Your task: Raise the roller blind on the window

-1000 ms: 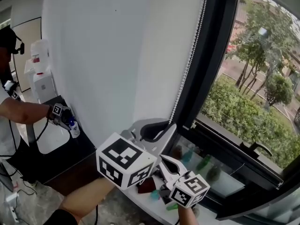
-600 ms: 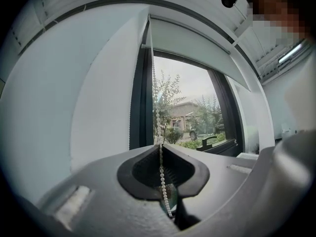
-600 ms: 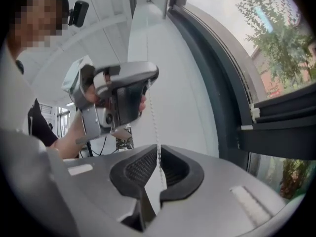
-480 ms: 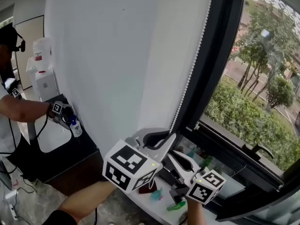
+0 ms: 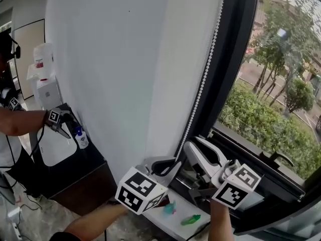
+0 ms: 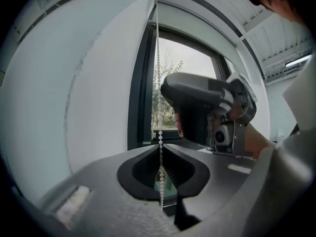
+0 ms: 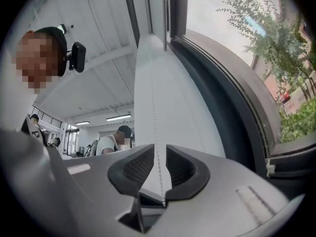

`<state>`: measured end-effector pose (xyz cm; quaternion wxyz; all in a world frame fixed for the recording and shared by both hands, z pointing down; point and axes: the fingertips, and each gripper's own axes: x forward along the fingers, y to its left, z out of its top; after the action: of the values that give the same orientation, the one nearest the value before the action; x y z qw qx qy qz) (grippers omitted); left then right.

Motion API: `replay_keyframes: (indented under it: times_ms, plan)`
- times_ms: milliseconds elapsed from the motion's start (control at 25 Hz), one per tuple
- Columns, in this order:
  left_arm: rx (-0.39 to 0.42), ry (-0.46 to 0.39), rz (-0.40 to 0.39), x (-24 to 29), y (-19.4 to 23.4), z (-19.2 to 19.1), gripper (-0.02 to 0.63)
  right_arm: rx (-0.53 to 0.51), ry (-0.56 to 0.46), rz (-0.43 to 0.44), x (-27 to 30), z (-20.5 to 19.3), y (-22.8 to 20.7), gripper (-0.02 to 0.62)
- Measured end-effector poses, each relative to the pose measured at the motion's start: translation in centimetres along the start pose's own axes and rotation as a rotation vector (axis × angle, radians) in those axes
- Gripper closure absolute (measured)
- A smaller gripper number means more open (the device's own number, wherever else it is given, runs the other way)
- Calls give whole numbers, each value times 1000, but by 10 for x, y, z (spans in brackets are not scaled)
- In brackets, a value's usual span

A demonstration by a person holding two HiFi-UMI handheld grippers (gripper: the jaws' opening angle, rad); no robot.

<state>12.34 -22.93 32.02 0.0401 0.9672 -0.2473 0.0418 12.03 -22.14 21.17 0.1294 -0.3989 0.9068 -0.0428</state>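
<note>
A white roller blind (image 5: pixel 115 74) covers the left part of the window. Its white bead chain (image 5: pixel 200 94) hangs along the dark frame. At the chain's lower end my left gripper (image 5: pixel 168 164) is shut on it; in the left gripper view the bead chain (image 6: pixel 158 83) runs down between the closed pads of the left gripper (image 6: pixel 161 148). My right gripper (image 5: pixel 194 143) sits just to the right and a little higher. Its jaws have just been opening. In the right gripper view the bead chain (image 7: pixel 153 107) passes free through the gap of the right gripper (image 7: pixel 159 149).
The dark window frame (image 5: pixel 228 84) and a window handle (image 5: pixel 273 159) lie to the right. Small coloured items (image 5: pixel 190 219) sit on the white sill below. At the far left another person holds a bottle (image 5: pixel 80 137) over a black table (image 5: pixel 75 159).
My left gripper has come down with the chain in its jaws. My right gripper has risen along the chain and its jaws have parted.
</note>
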Motion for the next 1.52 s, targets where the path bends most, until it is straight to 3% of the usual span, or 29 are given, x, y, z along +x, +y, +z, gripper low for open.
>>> replay_keyframes:
  times_ms: [320, 440, 640, 760, 960, 1160, 1360, 1520]
  plan:
    - [-6, 47, 22, -2, 4, -32, 581, -90, 36, -17, 18, -6, 10, 528]
    - [-8, 71, 21, 0, 3, -46, 581, -114, 44, -47, 19, -11, 7, 577]
    - [-54, 107, -14, -3, 2, -61, 581, -153, 83, -62, 20, -26, 3, 584]
    - [-35, 127, -13, -10, 2, -59, 580, -142, 63, -71, 20, -28, -3, 586]
    - [-75, -19, 0, -30, 8, -12, 523, -99, 31, -84, 14, -28, -11, 588]
    - [-25, -148, 25, -50, 10, 45, 525, -92, 49, -101, 11, -43, -12, 588]
    - [-9, -153, 29, -48, 7, 50, 525, -73, 115, -135, 10, -80, -20, 588]
    - [-14, -118, 46, -45, 6, 32, 525, -62, 91, -186, 0, -83, -24, 588]
